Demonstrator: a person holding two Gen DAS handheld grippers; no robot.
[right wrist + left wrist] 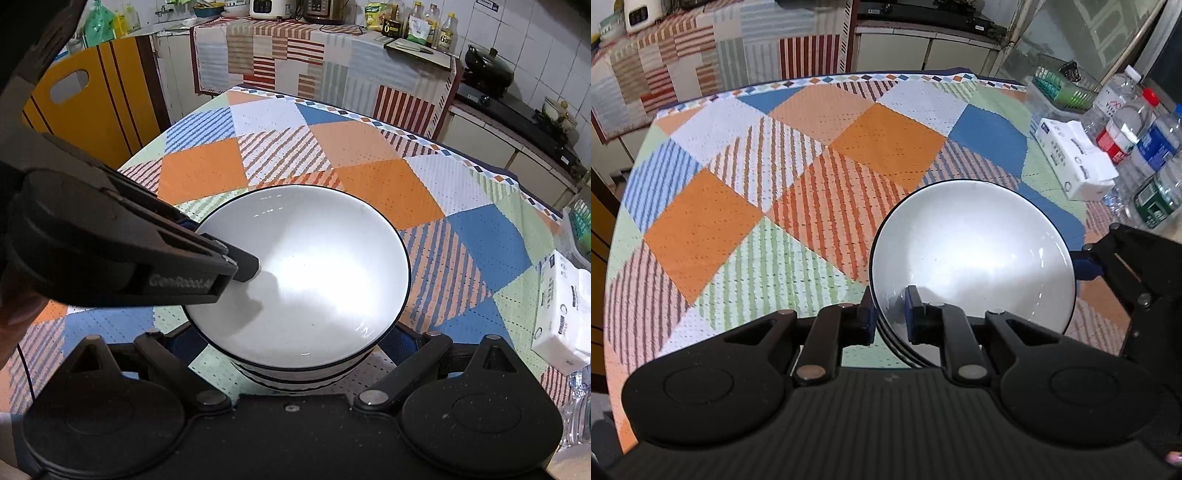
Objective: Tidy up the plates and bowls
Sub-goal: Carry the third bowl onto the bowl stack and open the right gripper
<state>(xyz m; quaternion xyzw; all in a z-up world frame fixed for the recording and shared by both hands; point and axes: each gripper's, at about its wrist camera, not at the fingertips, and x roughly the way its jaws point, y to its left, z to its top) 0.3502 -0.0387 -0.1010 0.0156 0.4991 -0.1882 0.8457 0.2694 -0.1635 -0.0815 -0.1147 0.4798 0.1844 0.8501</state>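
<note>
A white bowl with a dark rim (975,258) tops a small stack of like bowls on the patterned tablecloth; the stack's banded sides show in the right wrist view under the top bowl (303,280). My left gripper (891,317) is shut on the bowl's near rim, one finger inside and one outside. It also shows in the right wrist view (242,271) at the bowl's left rim. My right gripper (291,347) straddles the stack with its fingers wide apart on either side. It shows at the bowl's right edge in the left wrist view (1087,264).
A tissue pack (1075,162) and several water bottles (1134,140) stand at the table's right edge, with a green basket (1063,88) behind them. A yellow chair (92,107) stands left of the table. Kitchen counters lie beyond the far edge.
</note>
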